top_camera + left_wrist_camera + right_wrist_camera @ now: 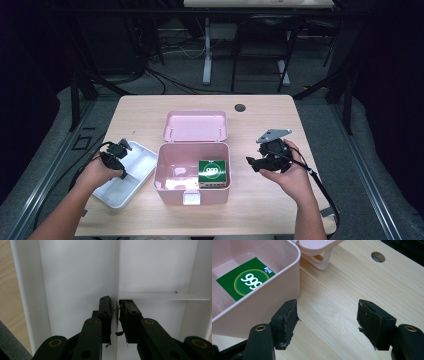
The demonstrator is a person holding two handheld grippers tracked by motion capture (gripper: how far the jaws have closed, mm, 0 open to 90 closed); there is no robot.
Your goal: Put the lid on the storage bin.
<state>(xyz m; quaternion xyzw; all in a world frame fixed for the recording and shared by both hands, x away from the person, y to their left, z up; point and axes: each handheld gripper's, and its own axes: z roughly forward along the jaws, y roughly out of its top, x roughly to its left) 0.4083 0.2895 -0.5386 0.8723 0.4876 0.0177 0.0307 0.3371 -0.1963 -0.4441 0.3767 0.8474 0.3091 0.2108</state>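
Observation:
A white tray lies at the table's left, and my left gripper points down into it. In the left gripper view my left gripper straddles the tray's thin upright divider; the pads stand close on either side, with a sliver of space on the left one. My right gripper hovers to the right of the open pink box. In the right gripper view my right gripper is open, with only bare wood between its pads. A green packet marked 999 lies in the box.
The pink box's lid lies tipped back behind it, and its hinge arm rests on the wood. A round cable hole sits near the table's far edge. A cross partition splits the tray. Table legs and cables stand beyond.

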